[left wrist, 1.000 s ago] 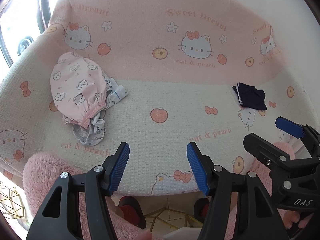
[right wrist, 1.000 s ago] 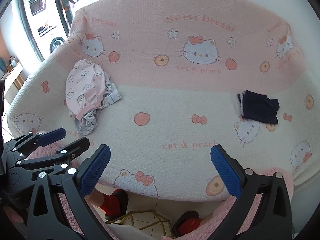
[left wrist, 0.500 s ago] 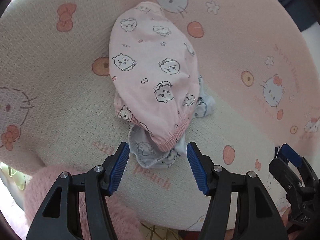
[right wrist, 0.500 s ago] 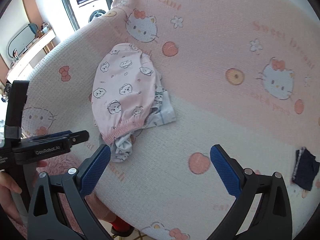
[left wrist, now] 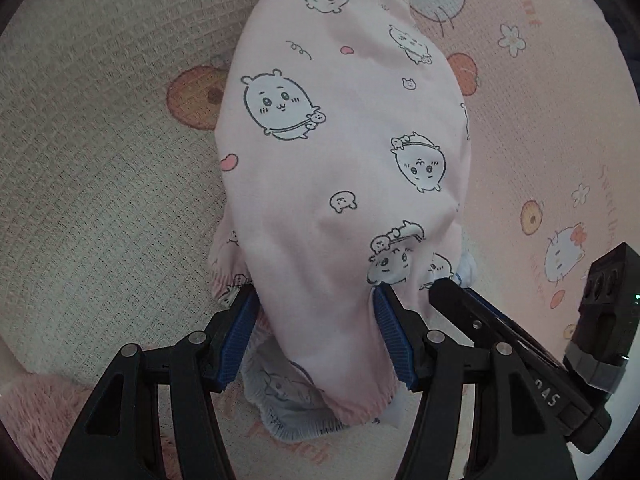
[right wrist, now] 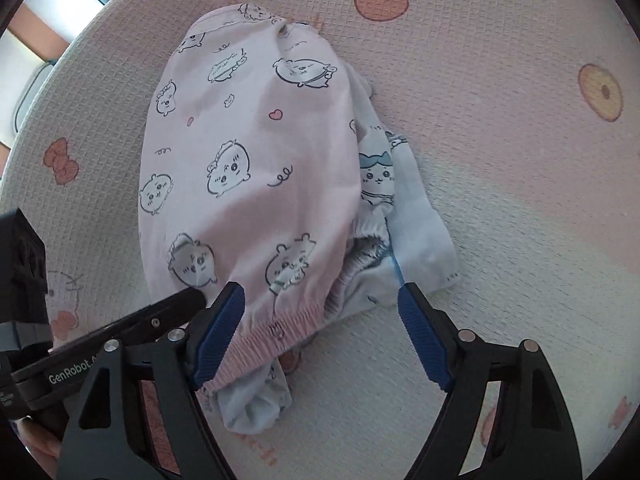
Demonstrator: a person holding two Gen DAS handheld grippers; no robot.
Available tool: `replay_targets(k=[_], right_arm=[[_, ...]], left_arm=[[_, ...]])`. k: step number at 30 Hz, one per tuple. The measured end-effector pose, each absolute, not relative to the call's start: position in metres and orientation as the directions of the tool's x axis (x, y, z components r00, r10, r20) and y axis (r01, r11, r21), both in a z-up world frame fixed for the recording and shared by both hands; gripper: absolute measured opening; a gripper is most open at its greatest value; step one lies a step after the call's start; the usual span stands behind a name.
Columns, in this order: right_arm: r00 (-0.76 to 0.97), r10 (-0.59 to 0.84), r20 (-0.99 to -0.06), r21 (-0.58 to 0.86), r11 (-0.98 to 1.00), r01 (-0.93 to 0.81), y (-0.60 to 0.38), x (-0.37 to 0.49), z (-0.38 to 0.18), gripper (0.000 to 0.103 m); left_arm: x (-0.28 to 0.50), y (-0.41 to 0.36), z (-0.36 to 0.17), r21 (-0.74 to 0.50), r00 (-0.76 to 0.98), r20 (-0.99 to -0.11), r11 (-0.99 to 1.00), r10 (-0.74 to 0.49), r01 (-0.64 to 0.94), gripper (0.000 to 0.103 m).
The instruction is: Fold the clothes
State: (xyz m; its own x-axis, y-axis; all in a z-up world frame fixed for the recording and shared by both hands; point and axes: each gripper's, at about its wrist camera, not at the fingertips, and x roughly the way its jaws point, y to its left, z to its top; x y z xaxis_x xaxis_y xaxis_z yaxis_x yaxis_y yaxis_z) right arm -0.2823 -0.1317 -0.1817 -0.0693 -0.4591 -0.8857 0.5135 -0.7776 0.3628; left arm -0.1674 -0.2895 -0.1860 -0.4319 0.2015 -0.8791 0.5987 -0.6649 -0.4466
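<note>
A pink garment [left wrist: 340, 160] printed with cartoon animals lies in a heap on the sofa cover, on top of a light blue garment [right wrist: 408, 216]. My left gripper [left wrist: 316, 332] is open and straddles the pink garment's near end, with cloth between its blue pads. My right gripper [right wrist: 320, 312] is open too, wider, with its fingers at the pink elastic hem [right wrist: 276, 332] and the blue cloth's edge. The two grippers sit side by side, almost touching. A bunched end of the blue garment [left wrist: 288, 396] pokes out below the pink hem.
The clothes rest on a waffle-textured cover [right wrist: 500, 160], cream and pink, with cat and peach prints. A fluffy pink cushion [left wrist: 36, 420] lies at the near left edge. A hand [right wrist: 36, 444] holds the left gripper's body.
Both grippers have moved in from far back to right over the clothes heap. The pink garment now lies between the left gripper's fingers. The dark folded garment has left both views.
</note>
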Motion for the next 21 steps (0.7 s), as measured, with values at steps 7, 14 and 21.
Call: replay_targets(k=[7,14,21], right_arm=[[-0.031,-0.472,-0.881,0.350,-0.694,0.630,-0.152,-0.271,-0.191,0.032],[-0.128,-0.514,-0.848,0.316,-0.686,0.656,-0.126,-0.263,-0.146,0.006],[-0.211,-0.551,-0.808,0.284,-0.676,0.680,-0.101,-0.232,-0.088,0.006]], left_arm=[[-0.173,-0.266,-0.170,-0.368,-0.463,-0.881,-0.754,0.096,0.545,0.019],[-0.158,-0.237,-0.124,-0.351,-0.554,-0.830,-0.831,0.063,0.432,0.005],[-0.138,-0.204,-0.074,-0.335,-0.609,-0.787,-0.896,0.097,0.291,0.004]])
